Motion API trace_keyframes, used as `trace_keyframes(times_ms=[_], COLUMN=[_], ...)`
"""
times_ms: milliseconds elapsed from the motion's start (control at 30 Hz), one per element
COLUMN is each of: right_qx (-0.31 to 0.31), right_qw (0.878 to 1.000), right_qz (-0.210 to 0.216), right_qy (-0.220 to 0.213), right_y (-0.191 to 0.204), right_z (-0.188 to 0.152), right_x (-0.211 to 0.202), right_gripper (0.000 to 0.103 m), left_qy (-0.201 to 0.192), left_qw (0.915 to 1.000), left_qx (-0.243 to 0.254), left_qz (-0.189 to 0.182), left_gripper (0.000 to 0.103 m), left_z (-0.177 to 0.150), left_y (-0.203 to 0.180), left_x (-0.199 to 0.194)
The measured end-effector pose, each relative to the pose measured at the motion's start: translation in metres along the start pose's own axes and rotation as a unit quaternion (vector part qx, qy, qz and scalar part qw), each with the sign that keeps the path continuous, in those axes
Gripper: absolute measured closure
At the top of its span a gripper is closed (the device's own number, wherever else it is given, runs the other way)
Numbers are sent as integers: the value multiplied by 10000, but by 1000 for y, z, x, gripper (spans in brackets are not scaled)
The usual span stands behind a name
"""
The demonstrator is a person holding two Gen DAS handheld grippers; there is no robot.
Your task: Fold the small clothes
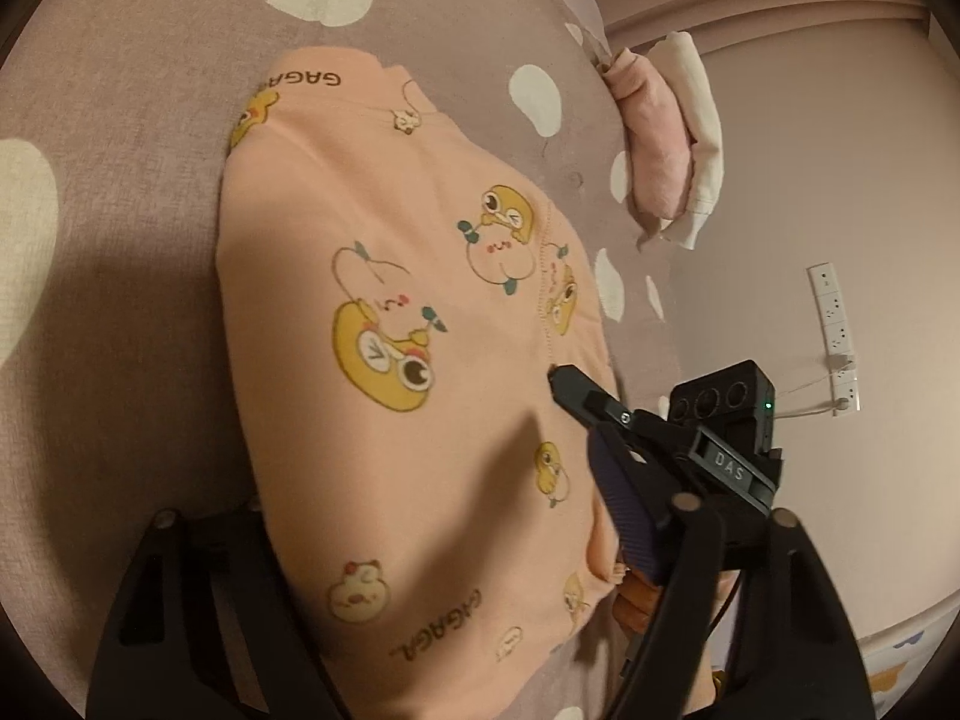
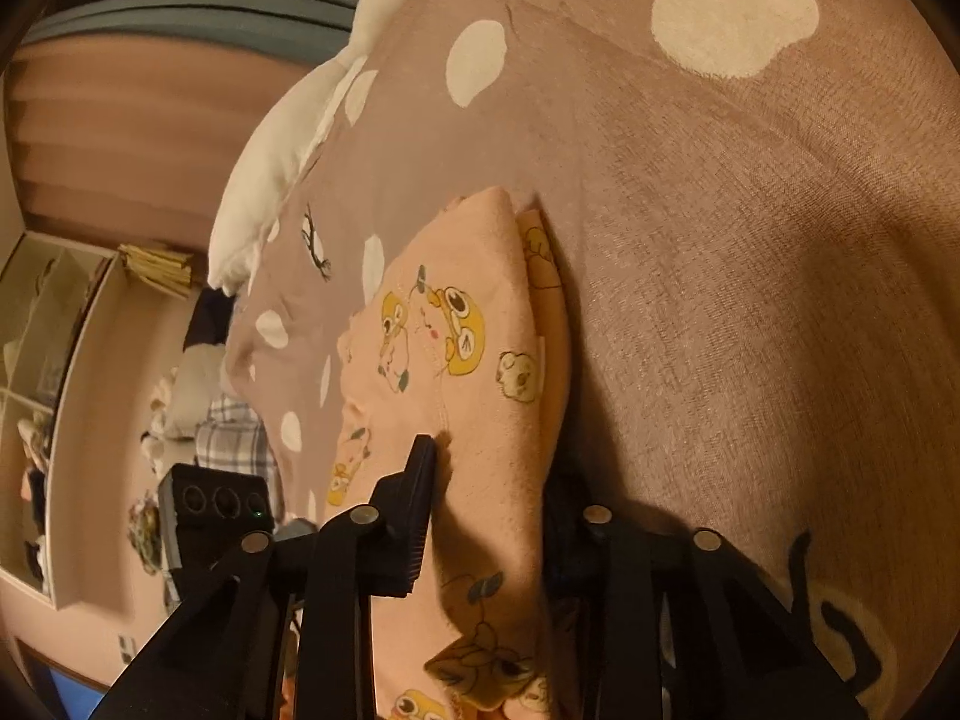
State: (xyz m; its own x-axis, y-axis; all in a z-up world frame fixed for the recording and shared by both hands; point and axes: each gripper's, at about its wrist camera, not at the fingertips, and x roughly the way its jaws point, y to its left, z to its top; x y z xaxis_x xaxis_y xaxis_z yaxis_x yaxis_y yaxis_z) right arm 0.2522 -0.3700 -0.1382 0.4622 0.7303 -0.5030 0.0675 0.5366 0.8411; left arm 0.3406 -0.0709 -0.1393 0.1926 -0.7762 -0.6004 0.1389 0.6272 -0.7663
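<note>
A peach garment (image 1: 384,276) printed with yellow cartoon ducks lies folded on the mauve spotted bedspread (image 1: 120,312). My left gripper (image 1: 474,519) stands open, its black fingers (image 1: 165,570) set wide apart on either side of the garment's near end, pressing nothing. From the right, my right gripper (image 1: 579,414) reaches onto the garment's right edge. In the right wrist view the garment (image 2: 480,312) runs between the right gripper's (image 2: 498,480) fingers; the ribbed left pad (image 2: 420,516) lies against the cloth, which covers most of the other finger. The cloth fills the gap.
A stack of folded pink and white clothes (image 1: 672,138) sits at the bed's far right edge. A power strip (image 1: 834,336) hangs on the wall. A white goose plush (image 2: 282,138) lies along the bed's left side, with a shelf (image 2: 36,360) and plaid cloth (image 2: 234,438) beyond.
</note>
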Motion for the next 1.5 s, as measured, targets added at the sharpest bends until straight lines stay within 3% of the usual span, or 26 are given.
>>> trace_keyframes(times_ms=[133, 233, 667, 1000, 1500], right_qx=[-50, -180, -582, -857, -1519], right_qw=[10000, 9997, 9957, 9907, 9801], right_qz=[-14, -117, -668, -981, -1172], right_qy=[-11, -69, -264, -390, -512], right_y=[-1, 2, 24, 40, 76], right_z=[0, -2, -8, -11, -22], right_x=[-2, -2, 2, 1, 1], right_gripper=[78, 78, 78, 80, 81], left_qy=[-35, -55, -94, -120, -173], left_qw=[9998, 9996, 9951, 9922, 9901], left_qx=[-91, -60, 434, 613, 747], left_qz=[149, 274, 884, 1083, 1175], left_gripper=[48, 52, 56, 59, 72], left_z=[1, 1, 1, 0, -6], left_y=[5, 4, -13, -17, -23], left_x=[-1, -1, 6, 9, 0])
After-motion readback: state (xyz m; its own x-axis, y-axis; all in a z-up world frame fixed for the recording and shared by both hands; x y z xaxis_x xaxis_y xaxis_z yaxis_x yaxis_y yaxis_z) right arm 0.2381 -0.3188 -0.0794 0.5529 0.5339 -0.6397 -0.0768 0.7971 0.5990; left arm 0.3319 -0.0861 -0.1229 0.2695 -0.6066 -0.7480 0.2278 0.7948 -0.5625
